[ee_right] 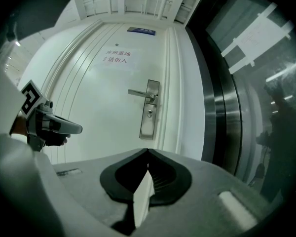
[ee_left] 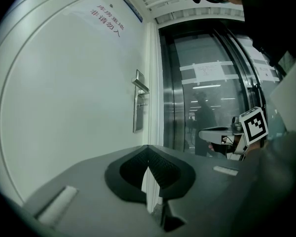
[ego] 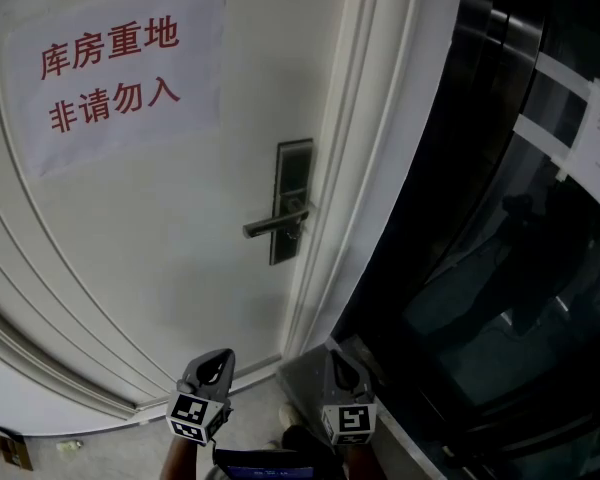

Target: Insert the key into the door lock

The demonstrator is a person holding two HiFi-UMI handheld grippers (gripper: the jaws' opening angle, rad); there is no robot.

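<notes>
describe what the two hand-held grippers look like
The left hand-held gripper and the right hand-held gripper look alike: smooth grey bodies that taper to a point, with black ribbed pads inside. Each carries a white cube with black square markers at its rear.

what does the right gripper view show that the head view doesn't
Right gripper view only: the small keyhole in the silver lock plate, and a blue plaque above the white door. Head view only: the right gripper from outside, with its black-and-white marker cube. Both: the door, its paper sign with red characters, and the silver lever handle.
</notes>
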